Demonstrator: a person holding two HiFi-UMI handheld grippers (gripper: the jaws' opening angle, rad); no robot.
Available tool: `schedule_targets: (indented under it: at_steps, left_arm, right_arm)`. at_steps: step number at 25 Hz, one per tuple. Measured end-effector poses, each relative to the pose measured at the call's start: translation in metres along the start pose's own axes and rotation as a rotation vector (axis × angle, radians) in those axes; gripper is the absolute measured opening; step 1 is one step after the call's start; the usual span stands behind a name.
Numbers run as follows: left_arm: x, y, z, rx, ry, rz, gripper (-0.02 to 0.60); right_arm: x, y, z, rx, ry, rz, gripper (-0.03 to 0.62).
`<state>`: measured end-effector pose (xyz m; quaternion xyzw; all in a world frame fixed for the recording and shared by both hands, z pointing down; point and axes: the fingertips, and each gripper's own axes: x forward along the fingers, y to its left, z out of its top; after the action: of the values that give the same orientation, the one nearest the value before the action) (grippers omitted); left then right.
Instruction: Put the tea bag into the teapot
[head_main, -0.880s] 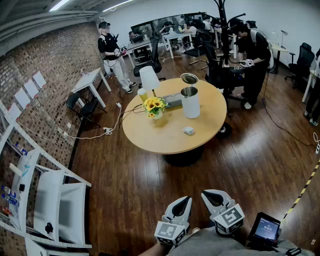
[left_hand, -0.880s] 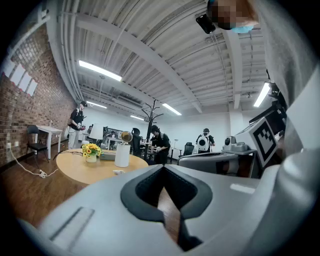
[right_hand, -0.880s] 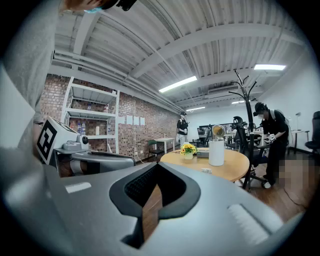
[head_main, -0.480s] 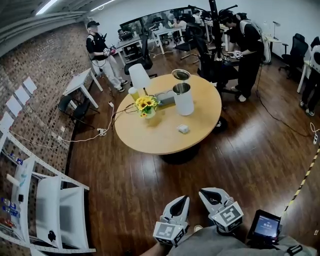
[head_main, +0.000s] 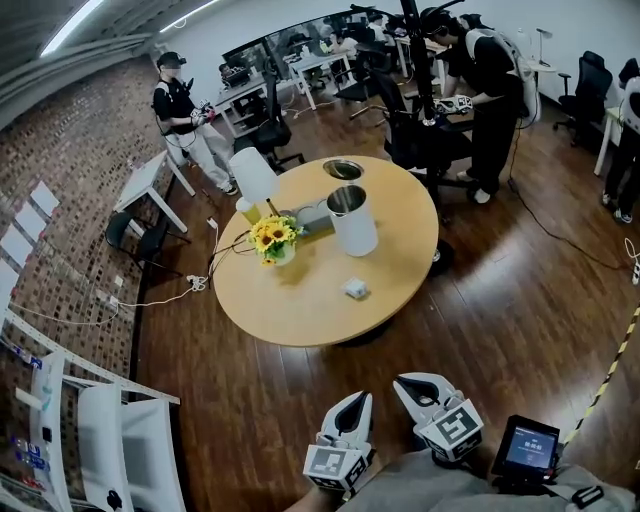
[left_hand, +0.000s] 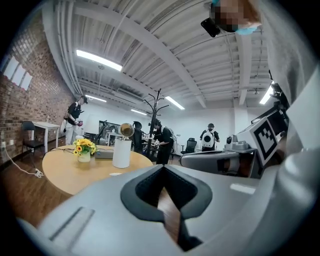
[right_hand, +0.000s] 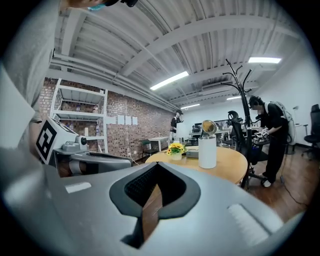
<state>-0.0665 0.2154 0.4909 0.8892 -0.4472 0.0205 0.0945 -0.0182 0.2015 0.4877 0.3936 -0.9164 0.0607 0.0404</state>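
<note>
1. Showing a brick wall (head_main: 85, 150) along the left, with white shelving (head_main: 100, 430) against it.
2. Showing dark wood floor (head_main: 500, 300) under a round table (head_main: 300, 310).
3. Glowing overhead: strip lights (head_main: 75, 20).

Right claw (right_hand: 158, 166) closed, empty, white teapot (right_hand: 207, 152) on round table (right_hand: 227, 169), sunflowers (right_hand: 175, 148) nearby

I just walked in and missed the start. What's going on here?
A person stands on the wood floor, back from the round table, holding a gripper in each hand. The left gripper and right gripper are held low in front of the body, jaws together and nothing in them. The tea bag lies on the table, a little apart from the white teapot, whose lid is up. Nothing has been picked up yet.
</note>
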Motion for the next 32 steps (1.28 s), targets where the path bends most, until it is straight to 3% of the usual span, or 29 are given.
schedule_targets:
  at_steps: [8,15,23,32]
  left_arm:
    - [0.083,0.033,0.028,0.005,-0.005,0.062,0.002]
    - [0.140,0.055,0.027,-0.001,-0.018,0.118,0.002]
    - [0.171,0.086,0.029,-0.022,0.018,0.139,0.002]
    - [0.202,0.150,0.032,-0.033,0.047,0.085,0.002]
  right_arm:
    - [0.048,-0.078,0.021,0.002,0.036,0.055,0.008]
    - [0.084,-0.135,0.022,-0.024,0.032,0.097,0.008]
    - [0.117,-0.159,0.013,0.033,0.068,0.109,0.008]
    - [0.178,-0.180,0.010,0.024,0.112,0.050,0.008]
